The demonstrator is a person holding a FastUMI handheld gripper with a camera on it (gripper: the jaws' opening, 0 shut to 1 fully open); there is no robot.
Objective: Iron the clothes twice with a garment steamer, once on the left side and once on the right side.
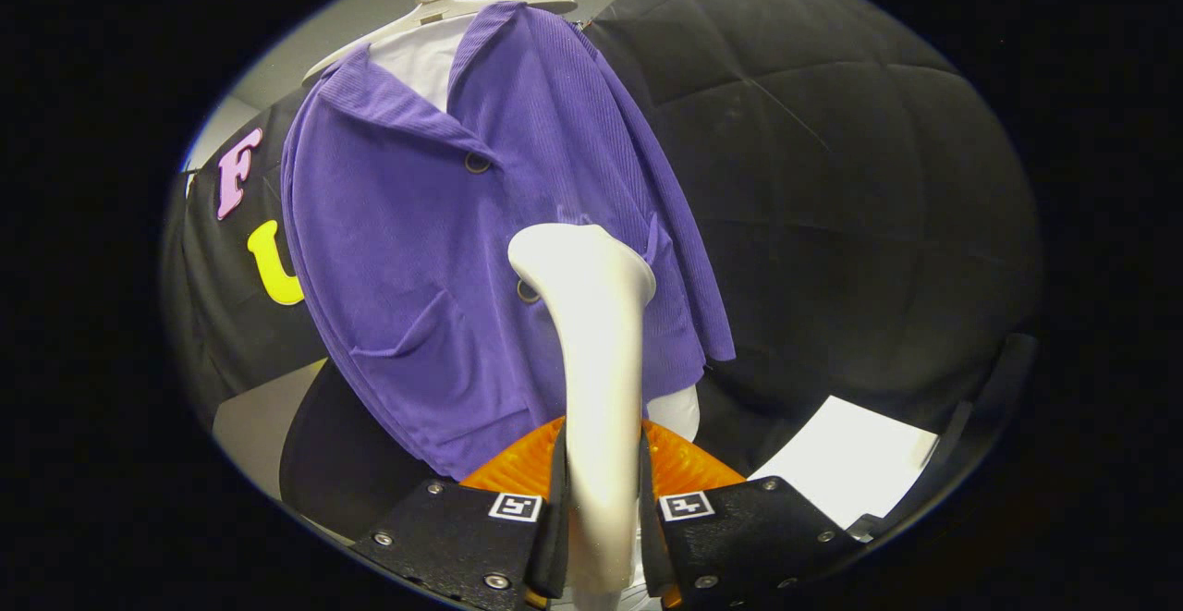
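A purple ribbed jacket point(434, 250) with buttons and a chest pocket hangs over a white shirt on a white hanger point(444, 15) in front of the black booth wall. My gripper point(603, 500) is shut on the handle of a white garment steamer point(601, 352), both fingers pressing its sides. The steamer rises straight ahead of the fingers. Its head sits against the jacket's middle, by the lower button, on the right half of the front. A faint wisp of steam shows just above the head.
A white sheet point(855, 468) lies on the dark surface to the right of the fingers. A pale floor patch point(254, 426) shows below the jacket's left side. The black padded wall point(832, 177) stands behind and to the right.
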